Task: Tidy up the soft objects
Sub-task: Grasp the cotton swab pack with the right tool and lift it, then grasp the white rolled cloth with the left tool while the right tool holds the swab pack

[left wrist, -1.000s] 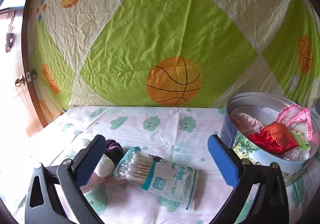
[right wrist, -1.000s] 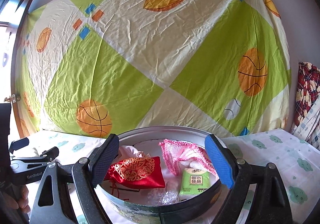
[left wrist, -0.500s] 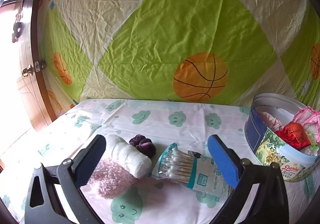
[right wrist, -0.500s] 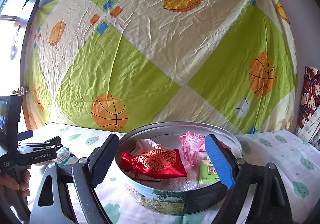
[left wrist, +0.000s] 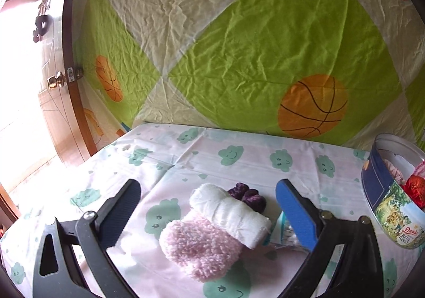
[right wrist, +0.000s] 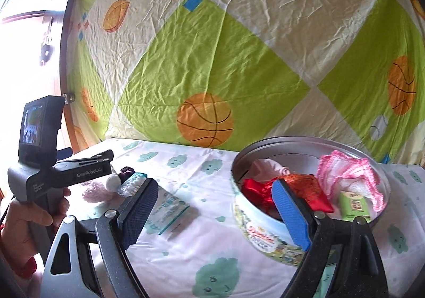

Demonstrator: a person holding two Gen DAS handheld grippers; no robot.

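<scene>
On the cloud-print sheet, my left gripper stands wide open around the pink sock, perhaps not touching; my right gripper is open, empty.

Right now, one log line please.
left gripper: open, over pink sock | right gripper: open, empty | tin: part-filled

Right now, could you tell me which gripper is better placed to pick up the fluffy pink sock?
Left. The left gripper is open with the pink sock lying between its fingers, while the right gripper is open near the cookie tin, away from the sock.
</scene>
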